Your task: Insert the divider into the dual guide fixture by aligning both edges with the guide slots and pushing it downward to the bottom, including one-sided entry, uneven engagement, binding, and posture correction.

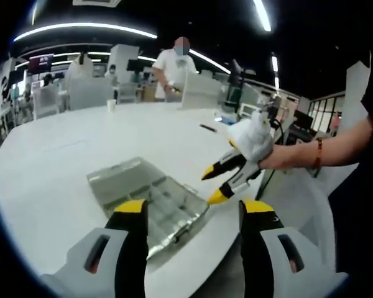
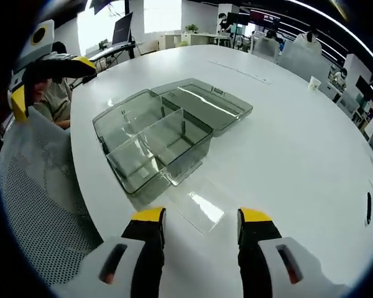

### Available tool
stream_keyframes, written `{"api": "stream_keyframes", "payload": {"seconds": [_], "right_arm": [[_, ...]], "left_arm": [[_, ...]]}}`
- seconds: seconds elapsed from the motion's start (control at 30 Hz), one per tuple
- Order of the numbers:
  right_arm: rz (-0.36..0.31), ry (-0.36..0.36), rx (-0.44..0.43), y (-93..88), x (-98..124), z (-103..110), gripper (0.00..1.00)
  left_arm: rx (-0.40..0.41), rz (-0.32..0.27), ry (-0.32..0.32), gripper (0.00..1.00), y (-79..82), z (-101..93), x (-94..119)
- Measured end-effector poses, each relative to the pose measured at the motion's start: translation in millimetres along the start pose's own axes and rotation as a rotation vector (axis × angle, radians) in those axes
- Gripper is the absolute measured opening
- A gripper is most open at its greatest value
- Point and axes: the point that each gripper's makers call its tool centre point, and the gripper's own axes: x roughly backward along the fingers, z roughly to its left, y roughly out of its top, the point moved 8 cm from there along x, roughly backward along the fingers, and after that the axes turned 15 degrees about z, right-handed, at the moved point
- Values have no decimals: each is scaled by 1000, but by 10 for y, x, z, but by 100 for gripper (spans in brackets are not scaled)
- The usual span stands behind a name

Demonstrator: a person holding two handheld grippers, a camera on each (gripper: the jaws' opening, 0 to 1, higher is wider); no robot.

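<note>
Divider (image 2: 202, 207) — clear flat sheet, flat on table (image 2: 286, 143).

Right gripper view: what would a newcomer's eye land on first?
The clear compartment box, lid open, near the white table's edge. A loose transparent divider lies flat on the table just ahead of the open right hand-held gripper, which holds nothing.
</note>
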Motion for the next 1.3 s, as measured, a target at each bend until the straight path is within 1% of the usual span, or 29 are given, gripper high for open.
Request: {"api": "stream_keyframes", "payload": {"seconds": [0.1,0.2,0.6,0.67,0.73,0.83,0.9,0.93,1.1,1.23,1.3], "right_arm": [[7,-3,-10,4,-36,20,43],[12,-24,-41,5,-65,3,43],[15,-22,-98,49,-152,-20,44],[14,-15,-118,53,-166,-26,44],[21,-19,-125,56,-180,-31,45],[17,-19,-137,72,-199,-30,45],[20,-11,-152,86,-198,-30,45],[20,-19,-165,90,-199,-34,44],[32,-23,-177,94,-195,-32,42],[50,-21,-175,95,-181,-16,35],[46,-19,-161,96,-183,-5,33]], "left_arm": [[6,3,-4,57,-13,35,-8],[13,2,-7,57,-14,69,-15],[2,-2,-10,58,3,141,-32],[2,0,-10,59,-3,138,-35],[7,-8,-6,62,-8,138,-39],[7,-1,-2,64,-22,133,-46],[9,1,-1,65,-29,135,-51],[9,2,-1,65,-31,134,-53],[10,7,-2,65,-37,140,-59],[8,9,-5,64,-36,138,-60],[7,9,-6,64,-31,138,-64]]}}
